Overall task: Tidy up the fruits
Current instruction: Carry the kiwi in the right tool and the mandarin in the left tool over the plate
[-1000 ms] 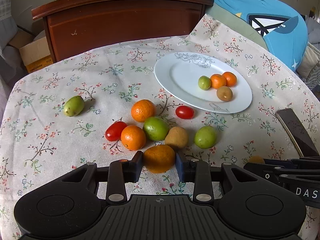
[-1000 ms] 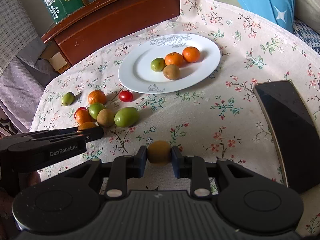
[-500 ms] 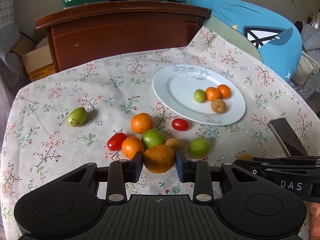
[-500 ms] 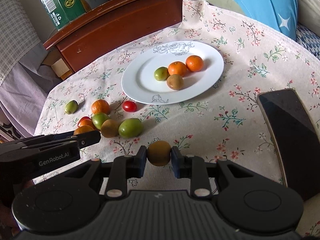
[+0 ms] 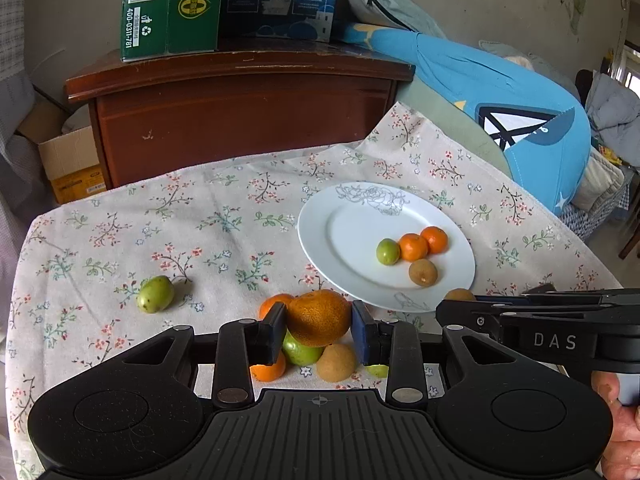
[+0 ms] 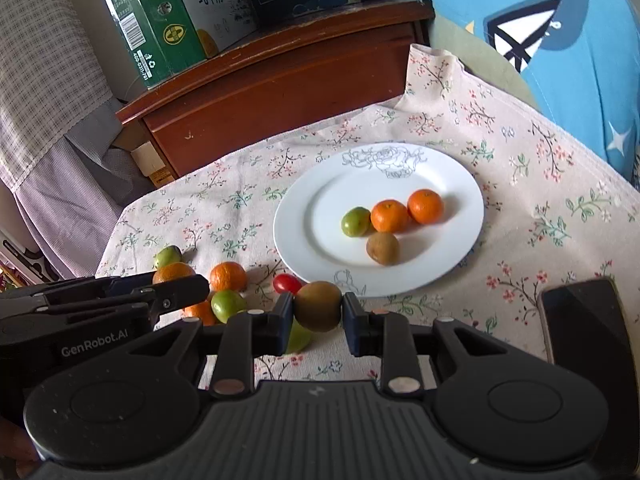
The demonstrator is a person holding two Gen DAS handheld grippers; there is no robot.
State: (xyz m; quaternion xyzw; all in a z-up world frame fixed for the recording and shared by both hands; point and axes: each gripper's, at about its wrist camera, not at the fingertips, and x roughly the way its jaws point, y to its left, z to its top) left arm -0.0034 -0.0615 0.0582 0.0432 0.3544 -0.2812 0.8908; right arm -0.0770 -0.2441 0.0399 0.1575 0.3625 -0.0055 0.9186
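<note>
Fruit is in both claws at once: the left claw (image 5: 319,334) is clamped on a mandarin (image 5: 319,317), and the right claw (image 6: 318,322) is pinched nearly closed on a small brown kiwi (image 6: 319,306), each held clear above the flowered cloth of the desk (image 5: 224,216). The step in hand looks like the carry to the white plate (image 6: 316,196), where two mandarins, a green fruit and a brown kiwi already sit in a cluster toward the right half. To do it well, each claw should probably travel high enough to clear the plate's rim and then come down over the bare left and far part of the plate, not onto the cluster, since round fruit struck from above is likely to roll. The loose pile of fruit (image 6: 224,300) on the cloth lies just below and beside both claws, so a level sweep low over it risks knocking pieces toward the desk's edge. The two claws are close together, the right one just beside the left in the left wrist view, so going to the plate one after the other would seem safer than together. Release should come low, near the plate's surface, with the jaws opened gently. A lone green fruit (image 5: 155,294) lies well apart on the left for a later trip.
</note>
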